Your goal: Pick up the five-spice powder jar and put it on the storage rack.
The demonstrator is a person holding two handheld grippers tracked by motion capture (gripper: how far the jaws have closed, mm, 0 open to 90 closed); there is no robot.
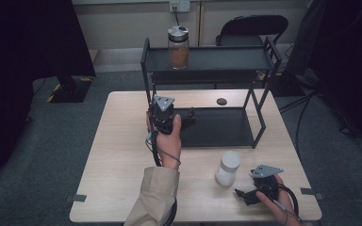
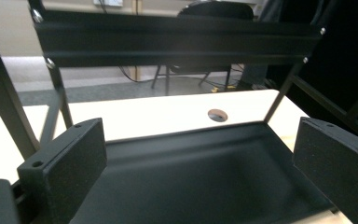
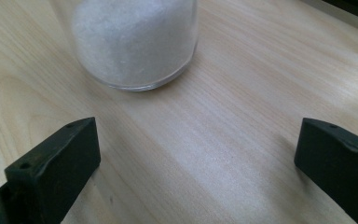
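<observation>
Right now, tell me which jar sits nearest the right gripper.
The white-filled jar on the table, just ahead of the right gripper; the orange-filled jar stands on the rack's top shelf.

A beige sleeve (image 1: 155,195) covers the left forearm; both black grippers carry grey three-cornered plates (image 1: 163,101) and trailing black cables (image 1: 156,153).

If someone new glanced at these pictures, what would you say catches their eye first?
Probably the black two-tier rack at the table's far side, with a jar of orange-brown powder on its top shelf. Next, the white jar standing on the table just beyond the open right gripper, while the open left gripper faces the bare lower shelf.
</observation>
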